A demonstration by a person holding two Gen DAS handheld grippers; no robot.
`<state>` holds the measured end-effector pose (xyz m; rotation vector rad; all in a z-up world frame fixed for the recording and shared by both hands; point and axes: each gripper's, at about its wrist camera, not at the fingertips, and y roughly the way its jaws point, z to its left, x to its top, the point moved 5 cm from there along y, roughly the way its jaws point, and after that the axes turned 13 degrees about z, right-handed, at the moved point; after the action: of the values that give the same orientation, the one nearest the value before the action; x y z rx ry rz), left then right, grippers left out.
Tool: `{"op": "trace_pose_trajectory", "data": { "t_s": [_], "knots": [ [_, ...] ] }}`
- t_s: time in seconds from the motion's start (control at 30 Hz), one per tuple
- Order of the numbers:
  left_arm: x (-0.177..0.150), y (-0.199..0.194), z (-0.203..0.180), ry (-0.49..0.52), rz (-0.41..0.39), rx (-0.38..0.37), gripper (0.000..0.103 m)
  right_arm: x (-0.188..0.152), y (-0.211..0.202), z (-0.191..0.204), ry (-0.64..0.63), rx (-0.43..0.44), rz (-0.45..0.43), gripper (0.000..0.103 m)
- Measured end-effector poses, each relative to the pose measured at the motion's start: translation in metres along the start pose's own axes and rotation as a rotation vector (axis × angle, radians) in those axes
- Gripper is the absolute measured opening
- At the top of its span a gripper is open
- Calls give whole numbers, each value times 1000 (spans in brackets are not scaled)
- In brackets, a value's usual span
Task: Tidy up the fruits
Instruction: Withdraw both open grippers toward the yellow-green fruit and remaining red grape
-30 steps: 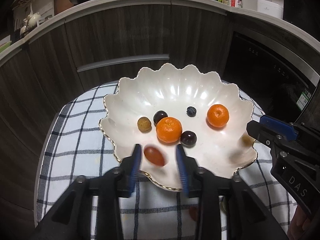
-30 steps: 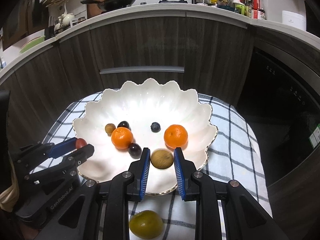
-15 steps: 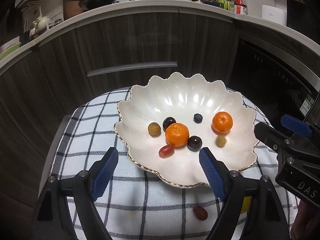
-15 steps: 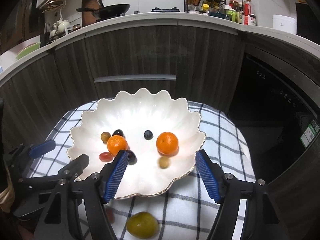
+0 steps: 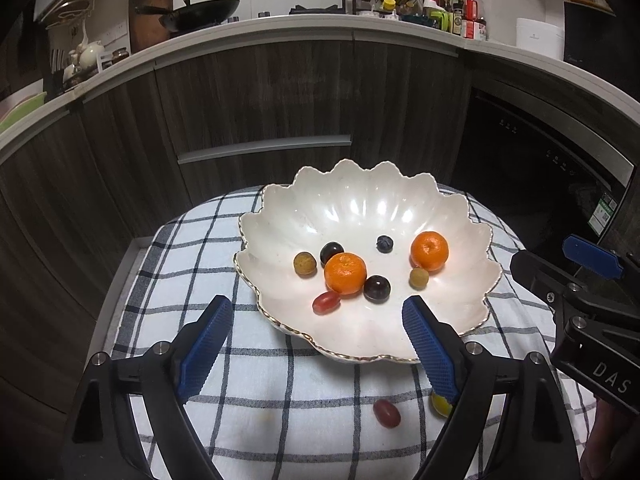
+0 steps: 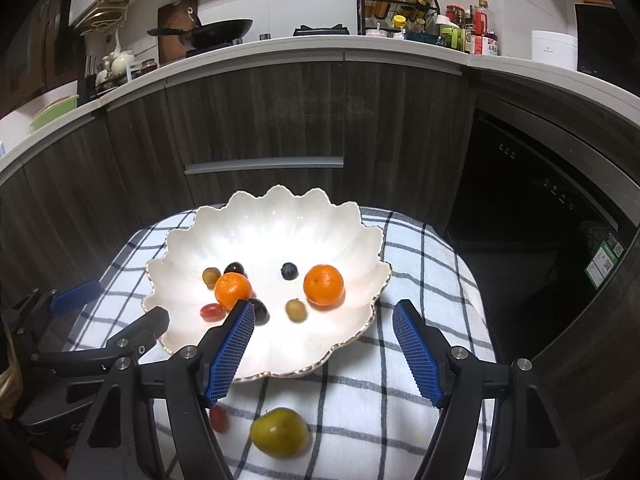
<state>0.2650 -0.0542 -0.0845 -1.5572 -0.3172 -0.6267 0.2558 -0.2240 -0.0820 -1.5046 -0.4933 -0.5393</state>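
Left gripper (image 5: 316,344): black frame, blue ribbed pads, jaws spread wide, nothing between them; poised above the near rim of the dish. Right gripper (image 6: 324,348): same build, jaws likewise wide apart and empty, over the dish's near right edge.

Nearest, on the blue-and-white checked cloth (image 6: 420,264), outside the dish:
- one yellow-green round fruit (image 6: 280,432), close to the camera in the right wrist view;
- one small red oval cherry tomato (image 5: 386,413), just left of that fruit.

Next, white scalloped ceramic dish with gilt rim (image 5: 360,208), resting on the cloth. Contents, near to far:
- second red cherry tomato (image 5: 326,302), touching the left mandarin;
- dark purple grape (image 5: 377,288), just right of the same mandarin;
- tan longan (image 5: 419,278), beside the right mandarin;
- left orange mandarin (image 5: 345,273);
- second tan longan (image 5: 305,263), far left;
- second dark grape (image 5: 331,252), behind the left mandarin;
- right orange mandarin (image 5: 429,251);
- one blueberry (image 5: 384,244), between the mandarins, apart from both.

Beyond: dark wood-grain cabinets (image 5: 260,100) under a pale countertop (image 5: 320,26) bearing a black wok (image 5: 200,12) and bottles.
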Motion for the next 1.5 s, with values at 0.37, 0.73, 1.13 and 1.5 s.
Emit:
{"op": "trace_pose_trajectory", "data": {
  "t_s": [0.37,0.73,1.13,1.5],
  "knots": [
    [-9,-23,-4,4,-27,-5,87,-7,-25,-2,-1,-6,-33,73],
    [-21,-31,-4,4,-29,-2,87,-16,-34,0,-4,-5,-39,73],
    [-41,-29,-6,22,-10,-6,87,-32,-36,1,-17,-12,-31,73],
    [-67,-20,-13,58,7,-14,87,-51,-26,1,-38,-12,1,73]
  ]
}}
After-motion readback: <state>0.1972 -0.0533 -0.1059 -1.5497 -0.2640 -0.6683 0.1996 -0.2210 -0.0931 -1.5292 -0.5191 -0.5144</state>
